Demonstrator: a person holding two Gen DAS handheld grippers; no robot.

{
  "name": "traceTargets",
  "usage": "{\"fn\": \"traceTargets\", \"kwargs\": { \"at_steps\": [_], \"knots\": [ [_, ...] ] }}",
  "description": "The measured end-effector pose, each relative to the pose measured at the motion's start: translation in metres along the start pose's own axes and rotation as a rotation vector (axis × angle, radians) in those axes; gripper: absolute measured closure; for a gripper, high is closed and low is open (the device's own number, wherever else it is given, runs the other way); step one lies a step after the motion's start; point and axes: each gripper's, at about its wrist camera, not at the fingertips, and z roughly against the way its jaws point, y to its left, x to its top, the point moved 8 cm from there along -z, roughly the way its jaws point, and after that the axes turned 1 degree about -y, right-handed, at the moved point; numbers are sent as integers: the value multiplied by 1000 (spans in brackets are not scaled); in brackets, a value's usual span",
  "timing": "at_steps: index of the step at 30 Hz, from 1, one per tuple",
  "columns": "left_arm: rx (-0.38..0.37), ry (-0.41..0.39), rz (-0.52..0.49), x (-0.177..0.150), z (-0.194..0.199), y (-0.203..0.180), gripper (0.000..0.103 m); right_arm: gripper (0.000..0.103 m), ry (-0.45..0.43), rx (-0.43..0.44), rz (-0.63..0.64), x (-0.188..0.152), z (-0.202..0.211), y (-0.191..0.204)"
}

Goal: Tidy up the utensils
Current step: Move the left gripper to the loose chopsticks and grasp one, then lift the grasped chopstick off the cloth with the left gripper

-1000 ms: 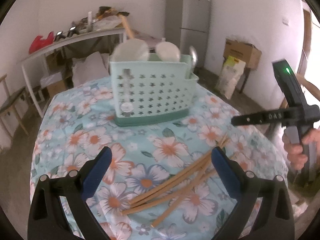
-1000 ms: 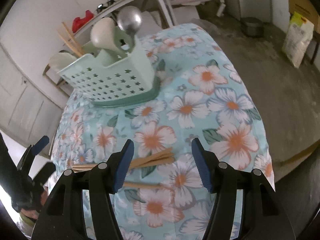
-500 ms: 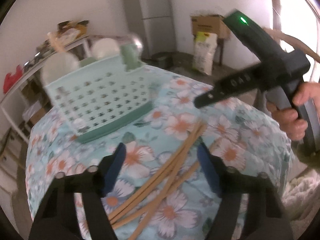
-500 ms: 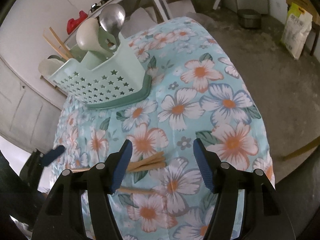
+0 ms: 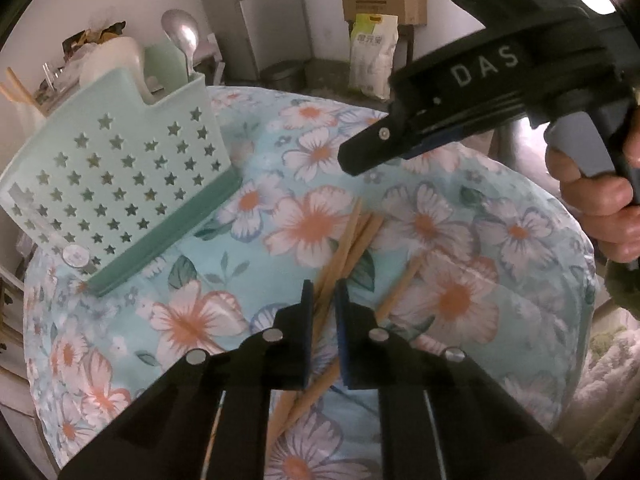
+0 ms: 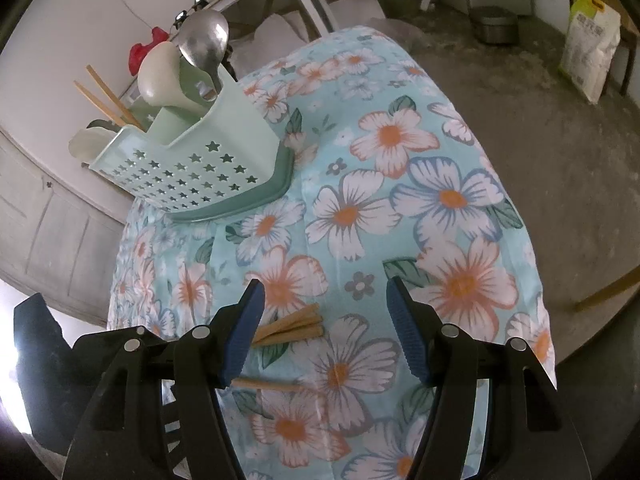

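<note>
Step in hand: picking the loose chopsticks off the desk for the caddy.

Left claw [image 5: 323,312]: jaws have just been closing, now drawn in tight around the bundle of wooden chopsticks [image 5: 348,240]. Sticks pass between the blue pads; looks like a grasp on at least two, though exact pad contact is hard to read. The bundle lies flat on the floral tablecloth [image 5: 460,240], with one stray chopstick [image 5: 398,290] just beside it, outside the grip.

Right claw [image 6: 324,330]: jaws apart, grasping nothing, hovering over the chopstick ends [image 6: 292,326]. Person's hand [image 5: 596,204] on its trigger.

Mint star-punched utensil caddy [image 6: 192,168] stands further back on the desk, already holding a metal ladle [image 6: 204,42], a cream rice paddle [image 6: 160,76] and two chopsticks [image 6: 108,98].

Next move, as judged: lift the gripped sticks clear, tip them upright, carry to the caddy's chopstick compartment. Risk: sticks splaying or slipping if only partly caught. Stray stick needs a second pass.
</note>
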Motion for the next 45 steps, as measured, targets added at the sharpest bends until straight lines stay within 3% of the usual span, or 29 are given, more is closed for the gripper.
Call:
{"fn": "traceTargets", "kwargs": {
  "at_steps": [12, 18, 27, 33, 45],
  "knots": [
    [-43, 15, 60, -12, 31, 6, 97, 42, -8, 11, -4, 0, 4, 0],
    [-90, 70, 71, -30, 54, 3, 97, 42, -11, 17, -1, 0, 5, 1],
    [-140, 131, 72, -59, 53, -13, 96, 42, -3, 21, 10, -1, 3, 6],
    [-164, 131, 96, -55, 51, -14, 84, 42, -3, 21, 9, -1, 3, 6],
    [-181, 154, 95, -30, 26, -18, 83, 42, 4, 17, 6, -2, 1, 5]
  ]
}}
